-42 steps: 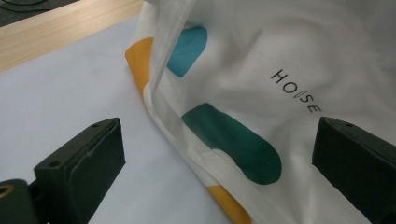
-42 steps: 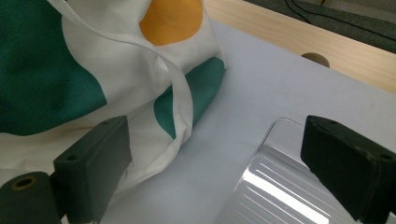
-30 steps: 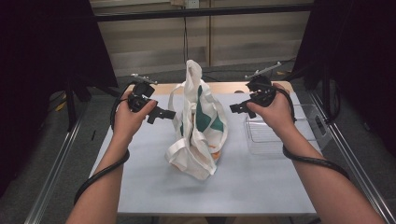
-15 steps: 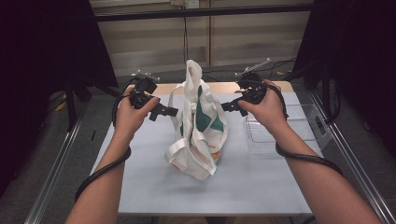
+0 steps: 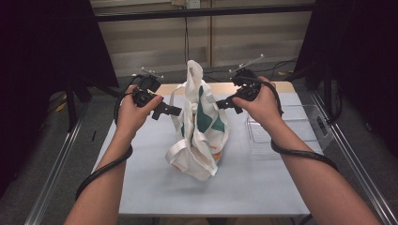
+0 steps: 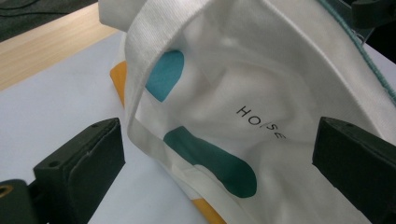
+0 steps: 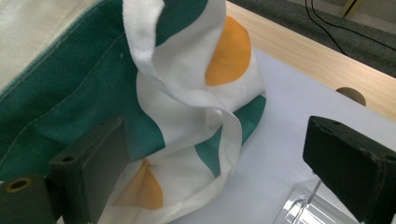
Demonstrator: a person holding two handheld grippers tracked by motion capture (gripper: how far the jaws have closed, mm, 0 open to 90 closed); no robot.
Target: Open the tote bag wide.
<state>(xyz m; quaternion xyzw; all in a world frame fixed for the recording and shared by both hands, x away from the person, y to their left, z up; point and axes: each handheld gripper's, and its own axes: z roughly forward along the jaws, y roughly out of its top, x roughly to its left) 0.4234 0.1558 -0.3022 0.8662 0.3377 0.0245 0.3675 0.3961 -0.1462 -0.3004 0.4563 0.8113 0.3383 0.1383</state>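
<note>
Left gripper and right gripper, both jaws wide apart and empty, flank the standing tote bag between them, apparently poised to grasp its sides.

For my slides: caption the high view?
Two open grippers, left and right, flank a tote bag on the table.

Grey table, panelled wall, perhaps grey carpet

White tote bag with teal, green and orange blobs
</note>
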